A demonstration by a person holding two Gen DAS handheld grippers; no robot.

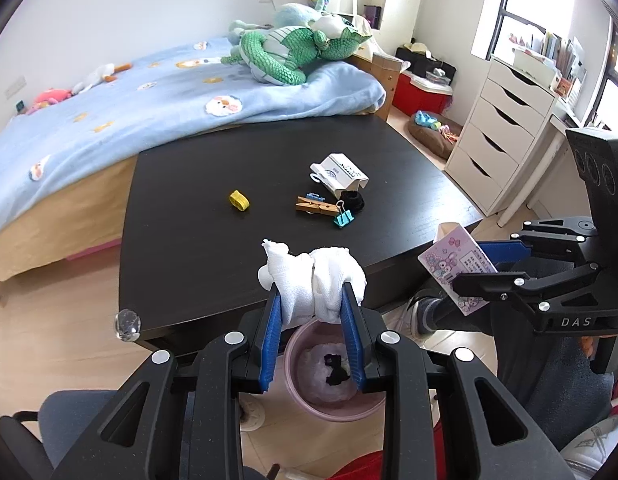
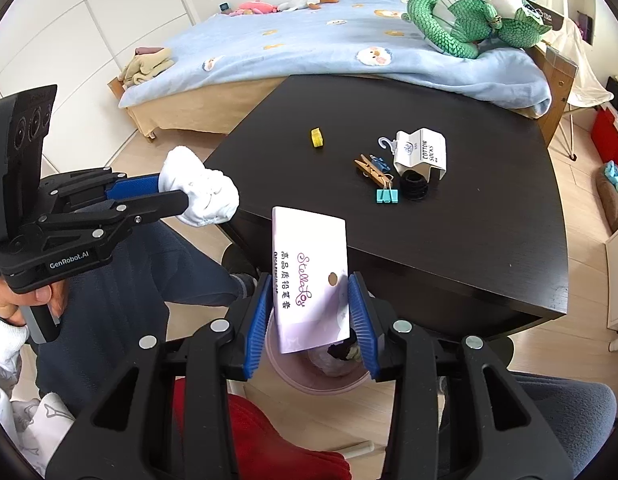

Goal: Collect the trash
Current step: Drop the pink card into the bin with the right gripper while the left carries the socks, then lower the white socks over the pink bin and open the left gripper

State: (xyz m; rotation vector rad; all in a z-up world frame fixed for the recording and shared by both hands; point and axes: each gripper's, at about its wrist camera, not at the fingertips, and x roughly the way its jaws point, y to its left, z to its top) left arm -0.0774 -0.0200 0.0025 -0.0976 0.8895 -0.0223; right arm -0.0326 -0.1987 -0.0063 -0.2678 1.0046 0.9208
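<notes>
My left gripper is shut on a crumpled white wad of cloth or paper, held just past the near edge of the dark table. Below it on the floor stands a pink bin with white and black scraps inside. My right gripper is shut on a flat purple-and-white card package, held upright over the same pink bin. The right wrist view shows the left gripper with the white wad off to the left. The left wrist view shows the right gripper and package.
On the table lie a yellow piece, wooden and blue clothespins, a teal binder clip, a black ring and a white sock carton. A bed stands behind, white drawers to the right. A person's legs sit beside the bin.
</notes>
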